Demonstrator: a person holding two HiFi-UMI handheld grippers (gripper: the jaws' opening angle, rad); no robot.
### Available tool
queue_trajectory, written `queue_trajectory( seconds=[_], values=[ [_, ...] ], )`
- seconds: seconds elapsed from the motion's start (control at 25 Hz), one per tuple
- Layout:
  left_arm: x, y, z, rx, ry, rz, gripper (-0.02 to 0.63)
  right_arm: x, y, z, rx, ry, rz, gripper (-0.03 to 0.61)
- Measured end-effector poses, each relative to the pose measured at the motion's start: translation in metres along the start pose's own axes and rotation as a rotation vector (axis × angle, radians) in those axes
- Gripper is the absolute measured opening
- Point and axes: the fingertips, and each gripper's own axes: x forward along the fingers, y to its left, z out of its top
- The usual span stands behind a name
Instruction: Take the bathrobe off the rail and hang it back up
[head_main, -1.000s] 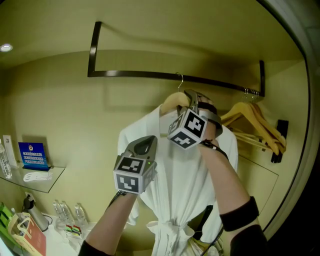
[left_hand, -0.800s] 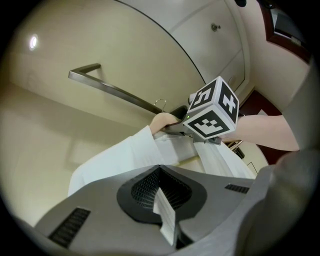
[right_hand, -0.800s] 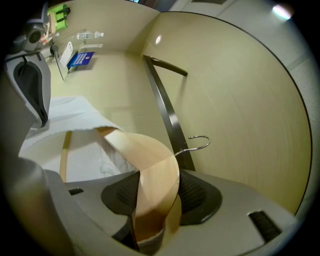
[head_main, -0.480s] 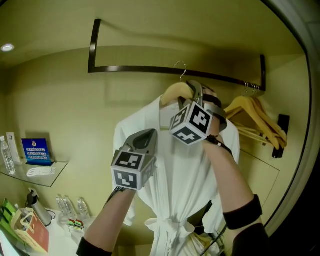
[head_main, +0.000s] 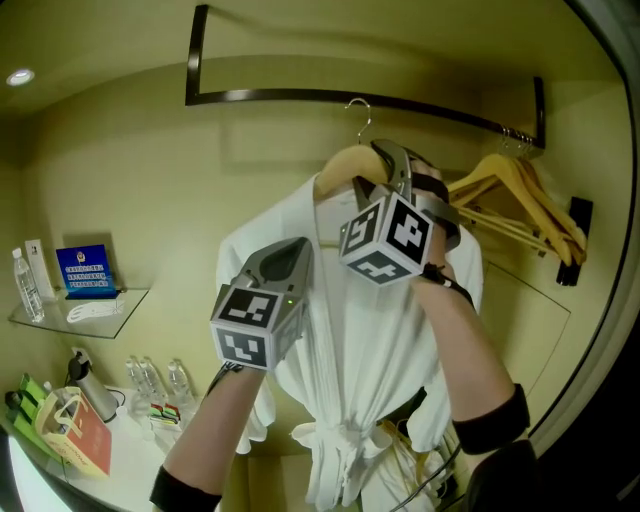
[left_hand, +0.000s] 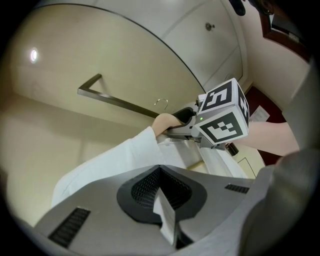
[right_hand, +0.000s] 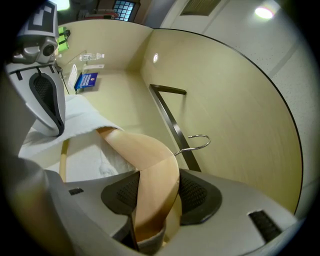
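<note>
Right gripper (right_hand: 157, 194) clamps pale wooden hanger (right_hand: 137, 150) mid-frame; left gripper (left_hand: 162, 200) pinches white cloth bathrobe (left_hand: 112, 162). Keep hanger level, clear of dark rail (head_main: 290, 96).

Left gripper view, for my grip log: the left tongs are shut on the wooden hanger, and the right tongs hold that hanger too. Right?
No. The left gripper view shows the left tongs shut on a fold of the white bathrobe, not the wooden hanger. The right tongs do hold that hanger.
</note>
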Motion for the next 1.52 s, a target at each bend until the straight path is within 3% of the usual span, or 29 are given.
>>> queue_trajectory(
  seconds=[0.24, 0.6, 0.8, 1.16, 1.52],
  values=[
    [-0.042, -0.007, -0.037, 0.007, 0.055, 0.029, 0.000, -0.028, 0.059, 0.005, 0.046, -0.042, 0.068, 0.215],
    [-0.115, -0.012, -0.123, 0.007, 0.170, 0.070, 0.000, -0.078, 0.159, 0.021, 0.114, -0.080, 0.156, 0.215],
    [-0.159, -0.012, -0.162, -0.089, 0.243, 0.110, 0.000, -0.100, 0.224, 0.026, 0.153, -0.055, 0.248, 0.216],
    [-0.223, -0.030, -0.248, -0.157, 0.363, 0.099, 0.000, -0.151, 0.360, -0.008, 0.220, 0.033, 0.424, 0.216],
    [-0.270, -0.053, -0.345, -0.194, 0.423, 0.083, 0.000, -0.219, 0.494, -0.048, 0.196, 0.090, 0.579, 0.216]
  ],
)
